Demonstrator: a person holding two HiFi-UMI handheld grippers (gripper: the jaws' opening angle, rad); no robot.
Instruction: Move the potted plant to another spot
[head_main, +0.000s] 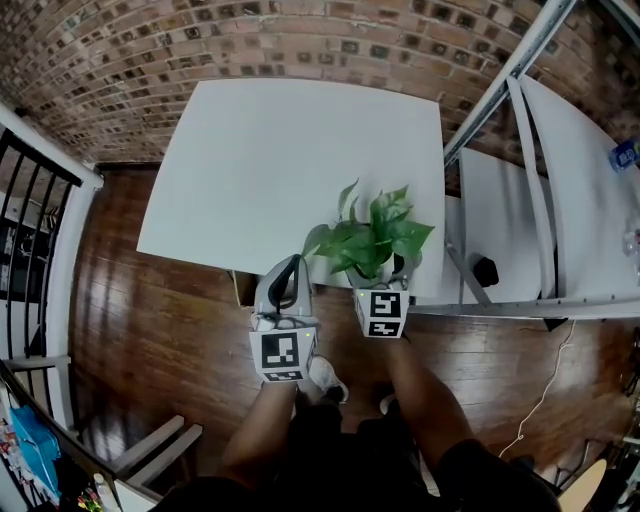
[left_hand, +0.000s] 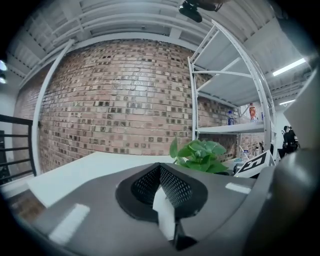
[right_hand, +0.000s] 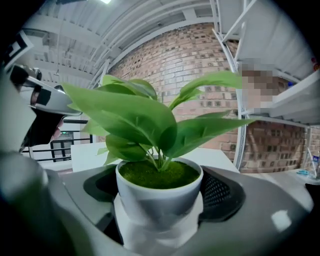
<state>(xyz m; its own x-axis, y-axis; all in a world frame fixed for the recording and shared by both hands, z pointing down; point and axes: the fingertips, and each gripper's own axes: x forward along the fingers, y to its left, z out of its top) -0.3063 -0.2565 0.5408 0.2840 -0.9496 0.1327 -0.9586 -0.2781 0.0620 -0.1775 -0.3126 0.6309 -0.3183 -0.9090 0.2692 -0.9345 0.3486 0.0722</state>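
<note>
Square-marker cube on right hand-held gripper, potted plant between its jaws

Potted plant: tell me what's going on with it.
A person holds a gripper in each hand. The right gripper is closed on the white pot of the potted plant, at the near edge of the white table. Whether the pot rests on the table cannot be told. The left gripper is shut and empty beside it.
</note>
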